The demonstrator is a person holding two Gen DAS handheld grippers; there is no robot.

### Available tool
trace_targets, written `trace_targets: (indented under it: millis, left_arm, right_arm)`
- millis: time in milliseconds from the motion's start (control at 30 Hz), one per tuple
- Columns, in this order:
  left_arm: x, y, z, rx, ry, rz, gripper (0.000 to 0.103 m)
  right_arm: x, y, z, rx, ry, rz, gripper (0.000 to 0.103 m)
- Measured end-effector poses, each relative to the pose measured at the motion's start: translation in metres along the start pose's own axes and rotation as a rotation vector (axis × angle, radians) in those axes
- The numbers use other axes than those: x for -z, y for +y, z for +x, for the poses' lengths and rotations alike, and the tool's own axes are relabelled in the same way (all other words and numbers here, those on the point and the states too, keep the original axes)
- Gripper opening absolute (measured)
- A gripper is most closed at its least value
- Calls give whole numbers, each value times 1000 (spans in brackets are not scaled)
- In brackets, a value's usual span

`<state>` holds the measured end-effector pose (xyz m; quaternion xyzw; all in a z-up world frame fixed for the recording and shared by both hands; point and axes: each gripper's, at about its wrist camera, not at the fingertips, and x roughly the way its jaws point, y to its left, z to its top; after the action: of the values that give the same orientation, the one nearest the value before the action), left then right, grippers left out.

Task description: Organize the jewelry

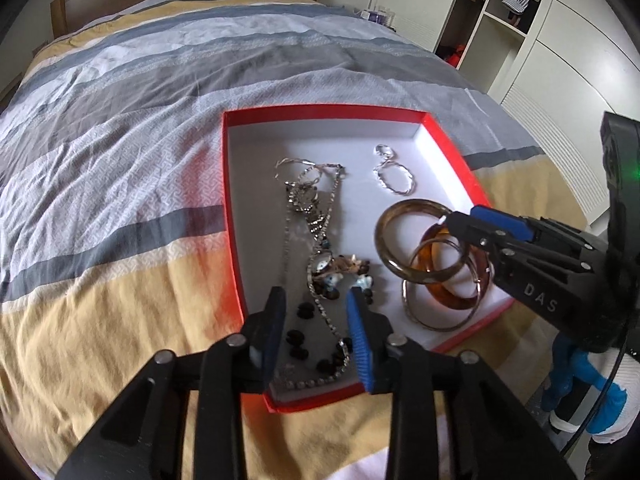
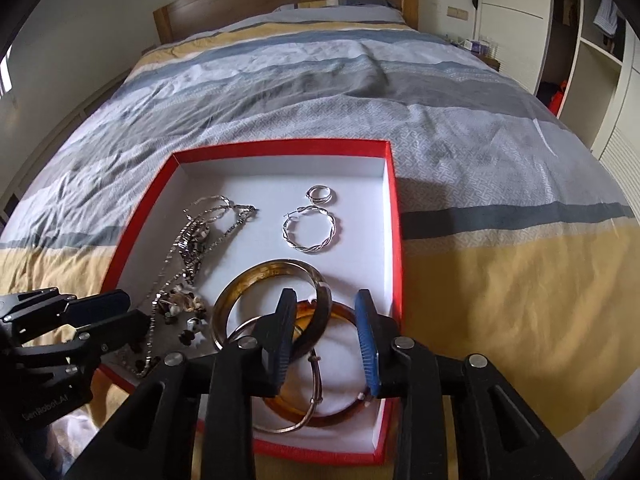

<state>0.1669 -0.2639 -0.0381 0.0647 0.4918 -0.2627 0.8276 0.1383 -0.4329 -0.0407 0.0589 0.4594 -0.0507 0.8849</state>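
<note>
Jewelry sits in a red box [image 2: 394, 216] w/ white lining, on a striped bed [image 2: 500, 184]. Left wrist view: box fills centre, left gripper [image 1: 316, 312] at bottom centre, jaws apart, a chain [image 1: 320, 308] running between the pads w/o contact; dark beads [image 1: 296, 336] scattered just beside it. Chains and a small watch [image 1: 320, 266] tangle down the box's left half. Right gripper [image 1: 446, 220] enters from the right edge, jaws slightly apart, tips at the rim of a bangle [image 1: 404, 236] – can't tell if touching.

Right wrist view: right gripper [image 2: 326, 320] at bottom centre, jaws apart over the stacked bangles; brownish bangle's [image 2: 256, 276] rim passes by the left pad, amber bangle [image 2: 340, 414] and a thin metal one [image 2: 308, 400] lie under it. Twisted hoop [image 2: 312, 230] and small ring [image 2: 320, 194] upper right in the box, apart from the rest. Left gripper [image 2: 120, 312] at left edge, over the box's lower-left corner.
</note>
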Motion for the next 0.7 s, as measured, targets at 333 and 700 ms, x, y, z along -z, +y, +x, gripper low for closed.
trace_targets:
  millis: [333,700]
  left_arm:
    - [11,3,-55,-30,-73,-36,32]
    - [61,25,-143,-186,-187,-97,45]
  right_arm:
    - [12,12,-53,-5,-53,34,45]
    - [45,78,-119,-43,-110,-10,66]
